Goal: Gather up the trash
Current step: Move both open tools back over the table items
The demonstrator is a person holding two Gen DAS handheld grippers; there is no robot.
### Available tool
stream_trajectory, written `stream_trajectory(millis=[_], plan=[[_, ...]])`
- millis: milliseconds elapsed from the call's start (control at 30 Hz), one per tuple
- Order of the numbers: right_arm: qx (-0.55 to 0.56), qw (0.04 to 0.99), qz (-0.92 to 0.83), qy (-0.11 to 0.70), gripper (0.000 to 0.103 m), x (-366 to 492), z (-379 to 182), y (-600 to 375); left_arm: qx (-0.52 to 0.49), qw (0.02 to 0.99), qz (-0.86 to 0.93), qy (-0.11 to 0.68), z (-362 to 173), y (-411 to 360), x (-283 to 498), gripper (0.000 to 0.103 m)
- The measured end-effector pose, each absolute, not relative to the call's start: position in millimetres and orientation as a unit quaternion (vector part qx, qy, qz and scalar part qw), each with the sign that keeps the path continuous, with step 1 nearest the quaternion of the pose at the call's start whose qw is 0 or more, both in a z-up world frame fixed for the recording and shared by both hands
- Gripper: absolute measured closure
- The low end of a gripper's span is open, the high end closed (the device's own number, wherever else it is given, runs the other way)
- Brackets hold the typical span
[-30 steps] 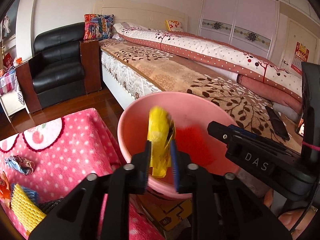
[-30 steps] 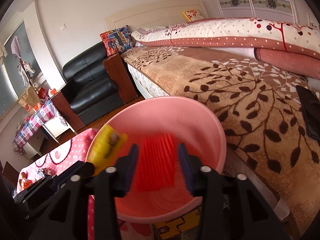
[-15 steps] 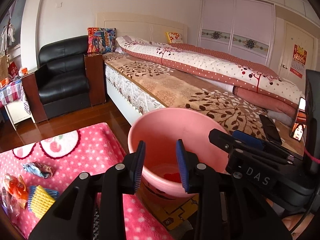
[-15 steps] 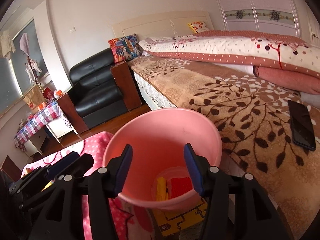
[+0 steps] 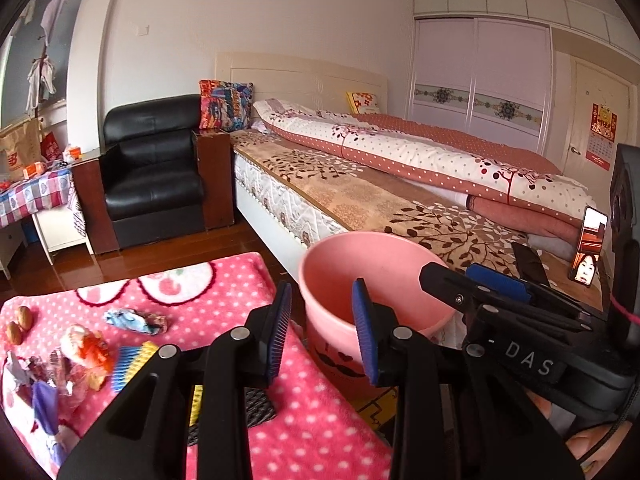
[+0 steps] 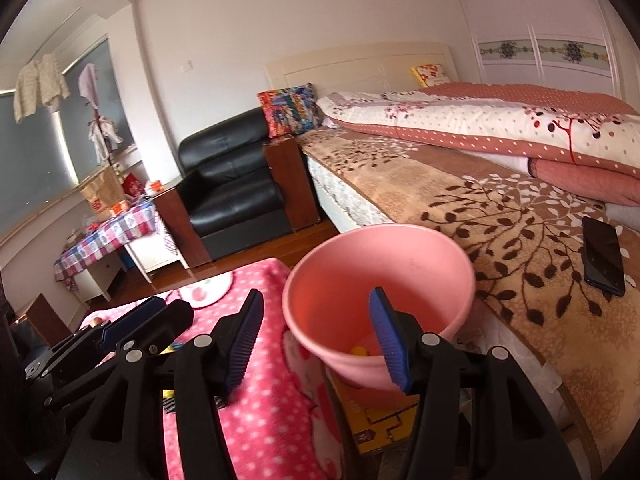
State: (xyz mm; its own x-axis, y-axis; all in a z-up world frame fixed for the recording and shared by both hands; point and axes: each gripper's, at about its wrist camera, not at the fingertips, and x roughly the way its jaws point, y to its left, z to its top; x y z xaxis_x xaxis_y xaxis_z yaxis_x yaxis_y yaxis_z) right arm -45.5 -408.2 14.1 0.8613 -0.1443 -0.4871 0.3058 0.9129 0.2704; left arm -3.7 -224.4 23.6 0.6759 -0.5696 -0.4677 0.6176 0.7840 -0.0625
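Observation:
A pink bucket (image 5: 320, 280) stands on the floor between the bed and a pink polka-dot covered table (image 5: 224, 292); it also shows in the right wrist view (image 6: 340, 280), with a bit of yellow trash (image 6: 359, 350) at its bottom. My left gripper (image 5: 323, 320) is open and empty, over the table's edge beside the bucket. My right gripper (image 6: 316, 328) is open and empty, above the bucket's near rim. Several wrappers lie on the table: a blue crumpled one (image 5: 134, 319), an orange-white one (image 5: 86, 346), a yellow-blue foam piece (image 5: 130, 362).
A bed with a brown leaf blanket (image 6: 500, 216) runs along the right, with a black phone (image 6: 602, 256) on it. A black armchair (image 5: 152, 184) stands behind the table. A second phone (image 5: 590, 252) is propped on the bed. Two nuts (image 5: 18, 322) lie at the table's left.
Both grippers let go of their trash, yellow from the left and red from the right, into the bucket. Both then opened wider and drew back and up from the bucket.

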Motion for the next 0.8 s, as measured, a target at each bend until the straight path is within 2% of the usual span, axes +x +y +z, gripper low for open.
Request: stream_trajectory(millis=[500, 800], plan=[[0.138, 0.959, -0.047, 0.244, 0.048, -69, 15, -333, 0.034, 0.923, -0.286, 0.256, 11, -153, -21, 0.071], [0.112, 0.955, -0.015, 0.275, 0.048, -52, 1, -299, 0.037, 0.936, -0.237, 0.255, -4, -97, -21, 0.071]])
